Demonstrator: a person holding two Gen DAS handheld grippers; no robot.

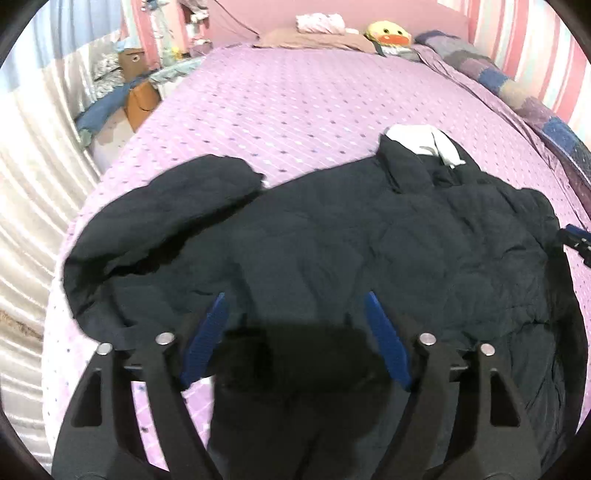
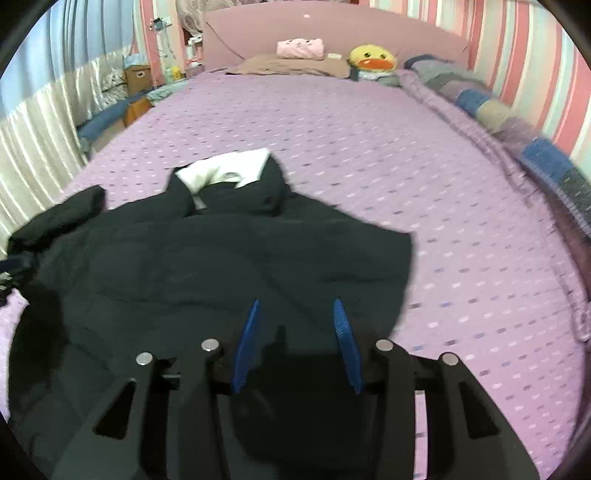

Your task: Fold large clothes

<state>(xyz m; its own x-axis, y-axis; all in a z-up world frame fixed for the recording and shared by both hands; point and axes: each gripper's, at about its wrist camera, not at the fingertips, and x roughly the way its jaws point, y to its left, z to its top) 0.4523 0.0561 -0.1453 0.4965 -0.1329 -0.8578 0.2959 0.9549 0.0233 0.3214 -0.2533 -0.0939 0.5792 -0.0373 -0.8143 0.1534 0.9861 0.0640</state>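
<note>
No legible writing on dark jacket, white lining.

free: bedspread beyond jacket | blocked: pillows at headboard

Purple dotted bedspread, pink headboard, striped wall, pale curtains.
</note>
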